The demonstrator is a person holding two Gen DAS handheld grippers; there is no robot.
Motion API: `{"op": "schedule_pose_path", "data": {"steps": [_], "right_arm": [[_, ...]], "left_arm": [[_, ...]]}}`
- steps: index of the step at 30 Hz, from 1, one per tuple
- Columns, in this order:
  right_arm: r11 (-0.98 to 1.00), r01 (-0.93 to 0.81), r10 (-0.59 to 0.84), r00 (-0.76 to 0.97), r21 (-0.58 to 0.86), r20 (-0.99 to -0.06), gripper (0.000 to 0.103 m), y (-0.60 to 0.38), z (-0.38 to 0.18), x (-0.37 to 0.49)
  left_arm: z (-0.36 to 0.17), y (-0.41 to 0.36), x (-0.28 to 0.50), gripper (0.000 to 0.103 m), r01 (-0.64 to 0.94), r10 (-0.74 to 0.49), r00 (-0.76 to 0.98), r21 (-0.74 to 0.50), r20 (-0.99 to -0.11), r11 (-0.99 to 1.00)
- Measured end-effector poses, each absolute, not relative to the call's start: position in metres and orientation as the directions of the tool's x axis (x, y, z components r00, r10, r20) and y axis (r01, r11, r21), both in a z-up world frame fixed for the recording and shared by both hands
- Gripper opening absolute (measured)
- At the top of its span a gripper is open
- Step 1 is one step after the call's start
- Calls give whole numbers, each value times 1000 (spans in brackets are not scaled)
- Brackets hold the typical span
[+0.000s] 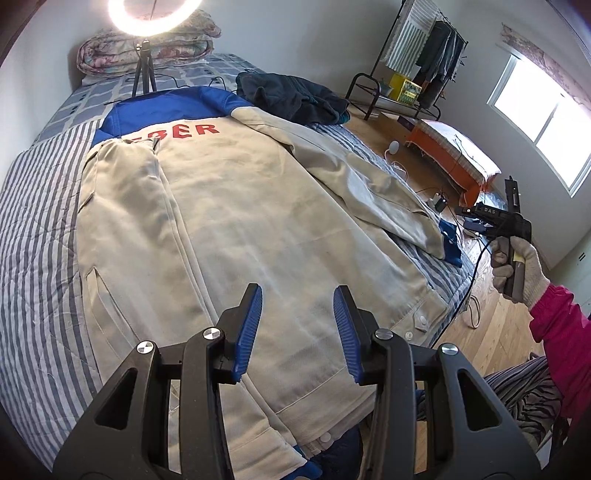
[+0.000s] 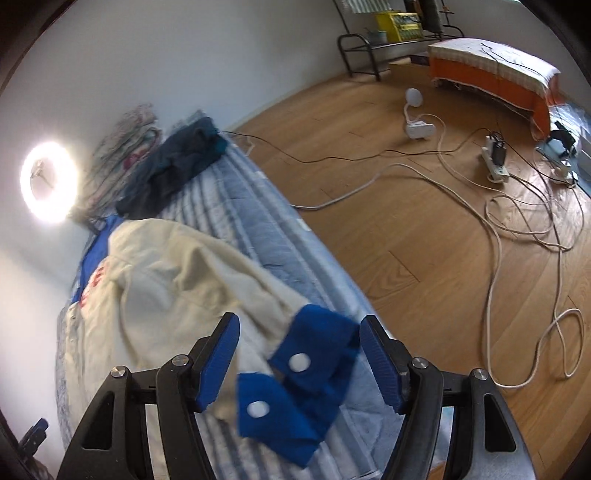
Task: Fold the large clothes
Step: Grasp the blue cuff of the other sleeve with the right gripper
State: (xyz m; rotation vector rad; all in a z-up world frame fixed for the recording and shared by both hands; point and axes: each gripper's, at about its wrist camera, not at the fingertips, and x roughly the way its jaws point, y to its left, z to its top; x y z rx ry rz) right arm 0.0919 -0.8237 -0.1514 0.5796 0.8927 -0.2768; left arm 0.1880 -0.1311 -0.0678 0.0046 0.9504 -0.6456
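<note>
Both grippers stand wide open with nothing between their blue pads. Left gripper [image 1: 297, 328] hangs over the lower back of the beige jacket [image 1: 229, 221], its fingers spread apart above the cloth and not pinching any of it. Ahead of it the jacket lies back-up on the bed, running away toward a blue yoke with red lettering [image 1: 184, 133] across it. Off to this gripper's left, one sleeve [image 1: 125, 192] is already folded in over the back; off to its right, the other sleeve [image 1: 369, 188] still trails outward to the bed's edge.

Right gripper [image 2: 299, 354] hovers at that edge, jaws equally wide, with the sleeve's blue cuff [image 2: 306, 384] and its two white snaps lying between and just below the fingers, untouched as far as the blurred view shows. In the left wrist view the gloved right hand [image 1: 517, 258] grips that tool's handle out past the mattress.

Beyond the jacket, a dark blue garment [image 1: 291, 98] sits heaped on the striped bedspread [image 1: 33, 229], with a ring light [image 1: 155, 14] on its tripod and a folded floral quilt [image 1: 147, 51] farther still. To the right gripper's right, cables [image 2: 491, 236] and a power strip [image 2: 495, 158] sprawl across the wooden floor [image 2: 369, 155], and an orange-skirted bench [image 2: 491, 74] stands against the far side near a clothes rack [image 1: 424, 48].
</note>
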Motion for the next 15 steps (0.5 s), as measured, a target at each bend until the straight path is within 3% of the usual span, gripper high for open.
{"op": "schedule_pose_path", "data": {"steps": [6,7,8,9,13,15], "right_arm": [[793,503,4,559,343,-829,69,-840,-175,95],[792,501,14,556,349,-831,62,-842,-178,96],[791,497,27,554,356,-832,46,-843,-182,97],[791,489,49,549,368,-834,36,-843,-185,98],[821,460,34,555,340,-831,2,-831,-177,94],[835,447,9,572,321,-820,1,-823,-167,91]], "left_arm": [[-72,-137,190,41,523,-506,398,-264,-766,810],[-73,-138,190,41,524,-505,397,-263,-767,810],[-73,-138,190,41,523,-503,398,-260,-767,812],[-73,-138,190,41,523,-504,398,-262,-767,811],[-73,-139,189,41,527,-497,402,-250,-769,812],[-74,-138,189,41,527,-491,404,-243,-772,815]]}}
